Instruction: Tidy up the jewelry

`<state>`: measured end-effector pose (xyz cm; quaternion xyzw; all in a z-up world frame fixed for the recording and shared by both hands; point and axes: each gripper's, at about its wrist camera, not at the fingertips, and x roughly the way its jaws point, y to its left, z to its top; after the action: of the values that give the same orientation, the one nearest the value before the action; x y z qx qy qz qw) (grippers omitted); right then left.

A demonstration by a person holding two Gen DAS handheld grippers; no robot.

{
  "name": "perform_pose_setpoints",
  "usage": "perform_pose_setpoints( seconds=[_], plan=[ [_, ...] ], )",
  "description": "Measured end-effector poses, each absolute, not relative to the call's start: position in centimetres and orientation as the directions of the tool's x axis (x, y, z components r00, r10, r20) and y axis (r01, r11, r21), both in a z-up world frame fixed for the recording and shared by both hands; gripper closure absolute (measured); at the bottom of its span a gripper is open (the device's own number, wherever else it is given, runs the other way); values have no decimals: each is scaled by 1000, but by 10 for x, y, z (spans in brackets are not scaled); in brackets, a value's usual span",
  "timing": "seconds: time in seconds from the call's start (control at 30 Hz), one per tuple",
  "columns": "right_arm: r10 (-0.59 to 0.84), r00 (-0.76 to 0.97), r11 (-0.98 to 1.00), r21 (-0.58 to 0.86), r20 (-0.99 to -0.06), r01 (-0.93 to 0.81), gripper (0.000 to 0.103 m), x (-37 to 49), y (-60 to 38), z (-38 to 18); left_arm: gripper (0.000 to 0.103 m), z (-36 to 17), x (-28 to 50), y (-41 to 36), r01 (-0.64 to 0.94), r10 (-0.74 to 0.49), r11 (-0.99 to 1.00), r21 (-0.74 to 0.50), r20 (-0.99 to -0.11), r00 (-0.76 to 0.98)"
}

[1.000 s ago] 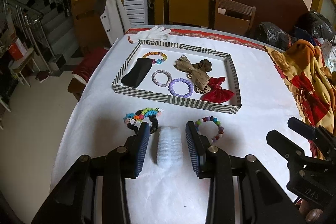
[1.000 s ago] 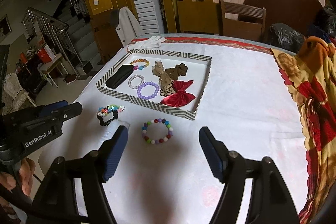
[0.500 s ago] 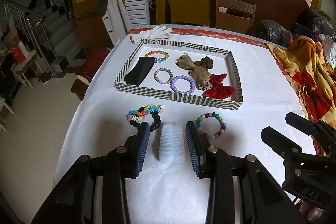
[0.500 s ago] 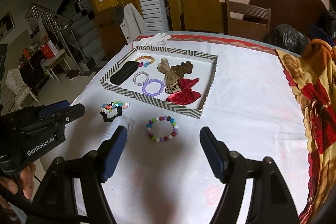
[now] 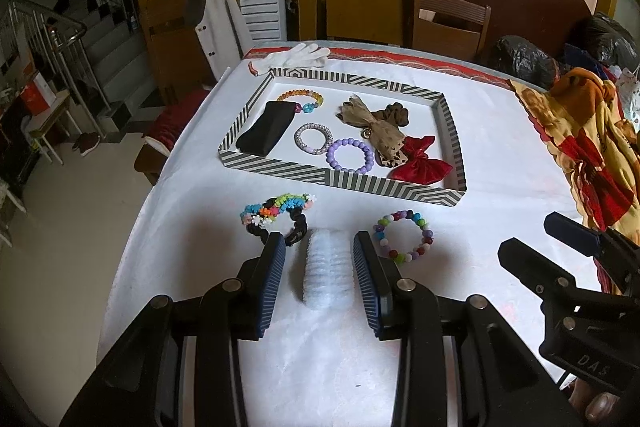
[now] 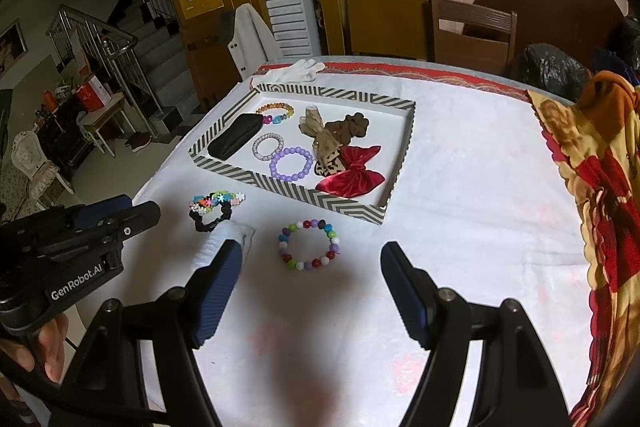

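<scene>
Both grippers gape apart; left gripper [image 6: 116,217] reads "GenRobot.AI"; right gripper [image 5: 560,239] reads "DAS".

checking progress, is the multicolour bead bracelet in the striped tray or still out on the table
Out. The multicolour bead bracelet lies on the white tablecloth in front of the striped tray, between the open right gripper fingers' line.

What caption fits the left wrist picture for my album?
Left gripper open around a white frilly hair tie, with two bracelets waiting outside the striped tray.
</scene>
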<state>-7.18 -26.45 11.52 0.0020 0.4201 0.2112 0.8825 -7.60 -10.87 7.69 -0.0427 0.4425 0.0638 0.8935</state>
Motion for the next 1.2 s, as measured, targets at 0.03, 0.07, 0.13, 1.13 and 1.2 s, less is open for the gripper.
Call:
perform_pose_setpoints(
  seconds=[0.03, 0.07, 0.13, 1.13, 1.2],
  plan=[
    [374, 557, 911, 180, -741, -371, 28, -72, -264, 115, 60, 76, -76, -109, -151, 76, 988, -19, -797, 599],
    [374, 556, 911, 181, -742, -372, 28, -72, -264, 114, 60, 75, -76, -109, -151, 76, 988, -19, -798, 597],
    [376, 554, 910, 183, -743, -373, 28, -72, -263, 113, 60, 74, -77, -108, -151, 73, 988, -22, -799, 596],
    [379, 521, 904, 185, -765, -385, 27, -69, -253, 105, 60, 62, -78, -101, -164, 57, 986, -44, -821, 569],
    [377, 518, 905, 186, -767, -384, 27, -69, -253, 105, 60, 61, -78, -100, -165, 58, 985, -44, -822, 566]
  ],
)
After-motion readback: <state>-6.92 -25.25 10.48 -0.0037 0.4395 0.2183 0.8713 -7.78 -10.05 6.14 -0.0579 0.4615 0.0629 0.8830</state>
